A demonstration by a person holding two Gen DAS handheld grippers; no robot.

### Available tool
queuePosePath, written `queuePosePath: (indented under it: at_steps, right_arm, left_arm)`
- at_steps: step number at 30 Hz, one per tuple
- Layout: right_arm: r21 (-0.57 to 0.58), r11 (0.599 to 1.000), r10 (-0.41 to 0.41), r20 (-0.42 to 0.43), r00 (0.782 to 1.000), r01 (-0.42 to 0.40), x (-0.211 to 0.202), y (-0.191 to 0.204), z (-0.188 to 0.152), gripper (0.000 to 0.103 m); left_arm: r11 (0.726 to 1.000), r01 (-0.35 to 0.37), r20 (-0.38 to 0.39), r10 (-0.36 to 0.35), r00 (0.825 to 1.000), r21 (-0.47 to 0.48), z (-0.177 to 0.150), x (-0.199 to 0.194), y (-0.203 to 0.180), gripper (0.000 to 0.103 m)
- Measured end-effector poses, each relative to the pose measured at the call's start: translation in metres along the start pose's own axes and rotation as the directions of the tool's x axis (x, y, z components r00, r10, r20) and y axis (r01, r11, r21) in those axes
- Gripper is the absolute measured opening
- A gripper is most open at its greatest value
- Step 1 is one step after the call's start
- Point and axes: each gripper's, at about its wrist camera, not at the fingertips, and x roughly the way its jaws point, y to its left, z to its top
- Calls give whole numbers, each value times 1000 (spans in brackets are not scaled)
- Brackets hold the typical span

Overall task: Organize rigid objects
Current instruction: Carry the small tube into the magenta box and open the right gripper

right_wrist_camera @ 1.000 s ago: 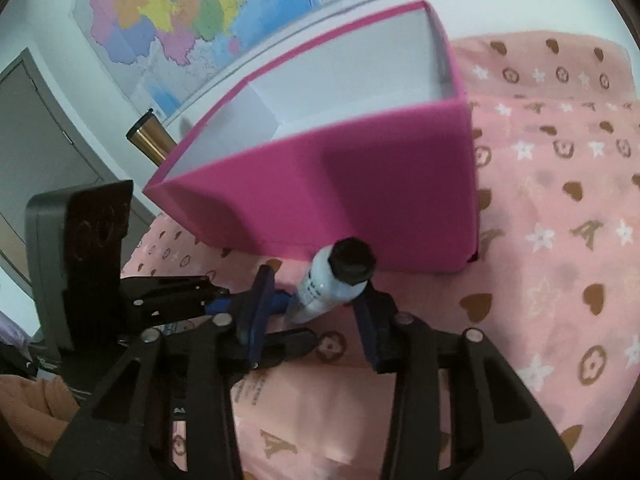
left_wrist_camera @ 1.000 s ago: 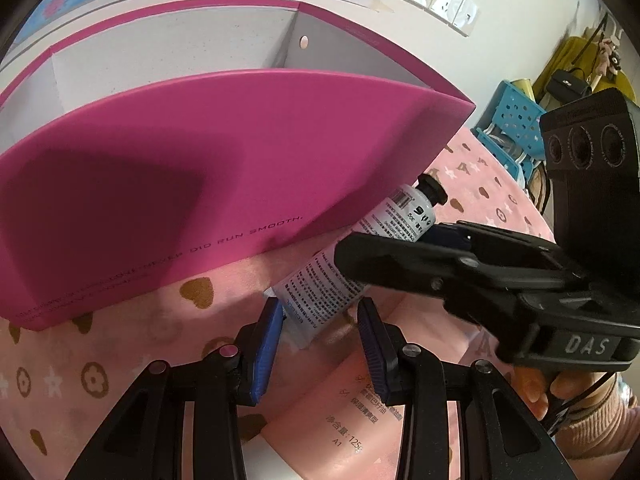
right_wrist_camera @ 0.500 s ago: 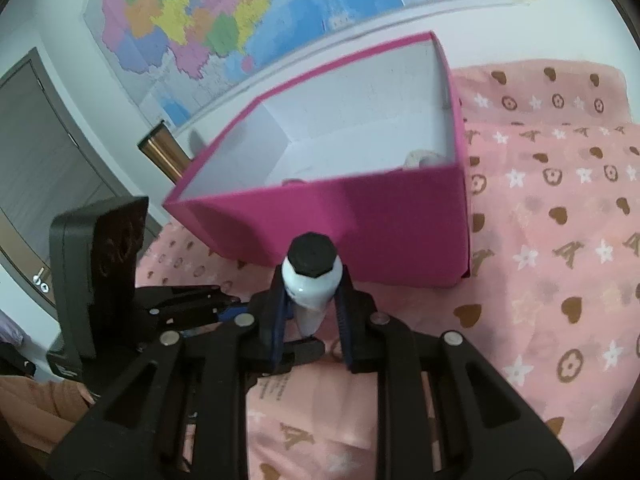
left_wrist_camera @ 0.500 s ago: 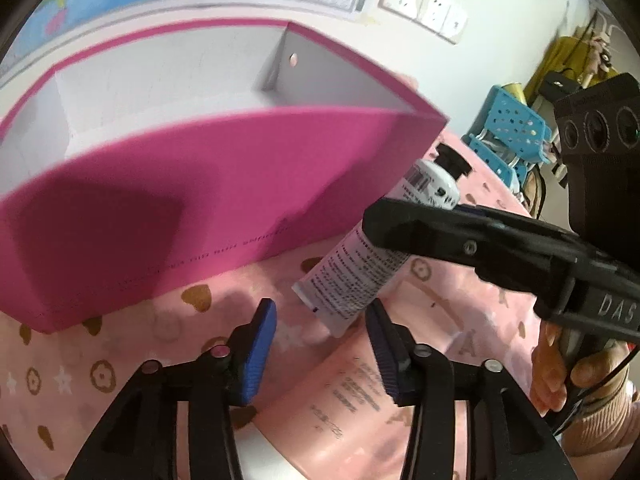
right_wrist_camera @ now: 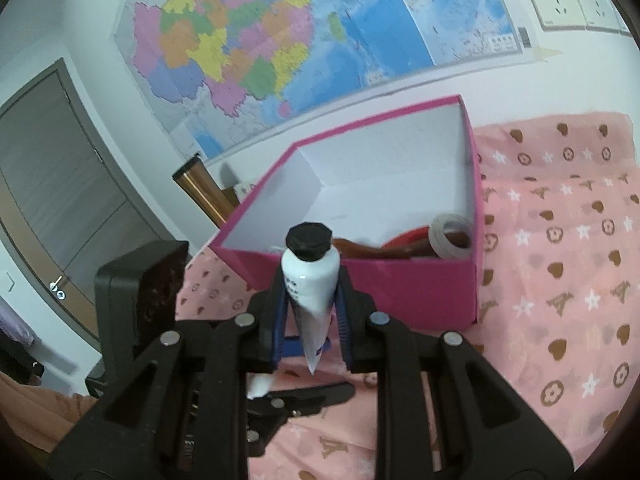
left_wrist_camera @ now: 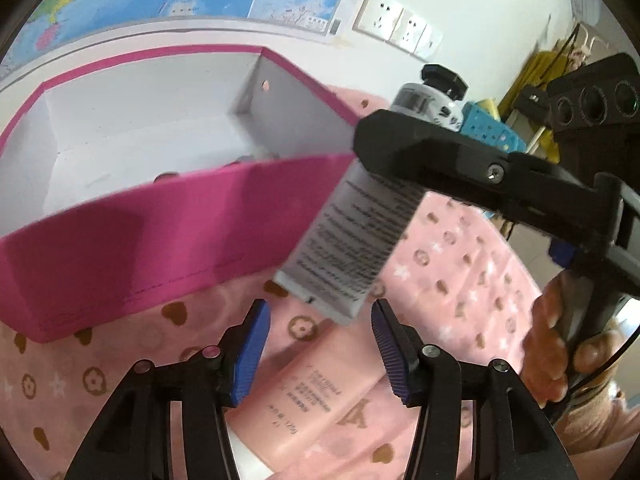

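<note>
My right gripper (right_wrist_camera: 310, 312) is shut on a white tube with a black cap (right_wrist_camera: 310, 280) and holds it in the air, cap up, in front of the open pink box (right_wrist_camera: 400, 284). The tube (left_wrist_camera: 356, 240) hangs at the box's (left_wrist_camera: 140, 248) right corner in the left wrist view, gripped by the right gripper (left_wrist_camera: 420, 148). My left gripper (left_wrist_camera: 320, 340) is open and empty just below the tube, above a pink tube (left_wrist_camera: 316, 396) that lies on the cloth. The box holds a tape roll (right_wrist_camera: 450, 232) and brown items.
A pink patterned cloth (right_wrist_camera: 560, 300) covers the table. A map (right_wrist_camera: 300, 40) and wall sockets (left_wrist_camera: 396, 24) are on the wall behind the box. A brass cylinder (right_wrist_camera: 204, 196) stands left of the box. A blue basket (left_wrist_camera: 488, 128) is far right.
My right gripper has closed on the white tube and lifted it from the cloth up toward the box's rim. My left gripper has stayed open and low.
</note>
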Motion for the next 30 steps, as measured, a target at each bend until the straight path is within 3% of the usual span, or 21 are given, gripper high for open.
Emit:
queuePosePath:
  at_steps: [15, 22, 30]
  right_arm:
    - [-9, 999, 48, 66, 997, -48, 1, 4, 48, 24]
    - [51, 997, 60, 71, 996, -64, 16, -13, 59, 24]
    - [99, 993, 54, 50, 997, -58, 33, -30, 63, 24]
  left_arm:
    - [995, -96, 149, 90, 985, 38, 51, -42, -4, 47]
    - [989, -144, 147, 138, 979, 27, 72, -32, 7, 47]
    - [986, -169, 115, 166, 979, 15, 74, -17, 18, 45]
